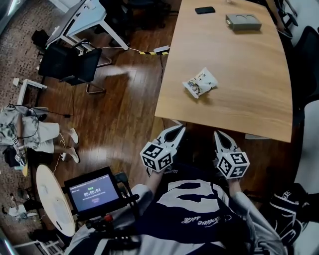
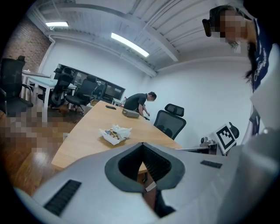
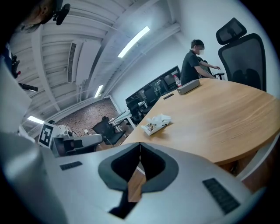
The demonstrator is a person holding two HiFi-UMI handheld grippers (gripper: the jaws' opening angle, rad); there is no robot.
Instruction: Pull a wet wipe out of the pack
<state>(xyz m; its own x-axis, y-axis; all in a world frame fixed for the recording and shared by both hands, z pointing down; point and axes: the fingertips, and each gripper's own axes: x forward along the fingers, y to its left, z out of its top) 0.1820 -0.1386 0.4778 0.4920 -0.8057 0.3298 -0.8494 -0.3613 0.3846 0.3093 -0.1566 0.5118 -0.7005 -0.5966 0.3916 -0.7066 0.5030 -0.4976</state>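
Note:
The wet wipe pack (image 1: 200, 82) lies on the wooden table (image 1: 249, 99), a small white packet with a printed face and a tuft of white at one end. It also shows in the left gripper view as the pack (image 2: 114, 133) and in the right gripper view as the pack (image 3: 156, 123). My left gripper (image 1: 178, 129) and right gripper (image 1: 218, 134) hang side by side just short of the table's near edge, both shut and empty. In their own views, the left gripper (image 2: 142, 144) and right gripper (image 3: 140, 143) show tips meeting.
A phone (image 1: 205, 10) and a grey box (image 1: 242, 22) lie at the table's far end. A person (image 2: 138, 104) leans over that end beside a black office chair (image 2: 170, 120). Left of the table are wooden floor, black chairs (image 1: 67, 63) and a tablet on a stand (image 1: 93, 193).

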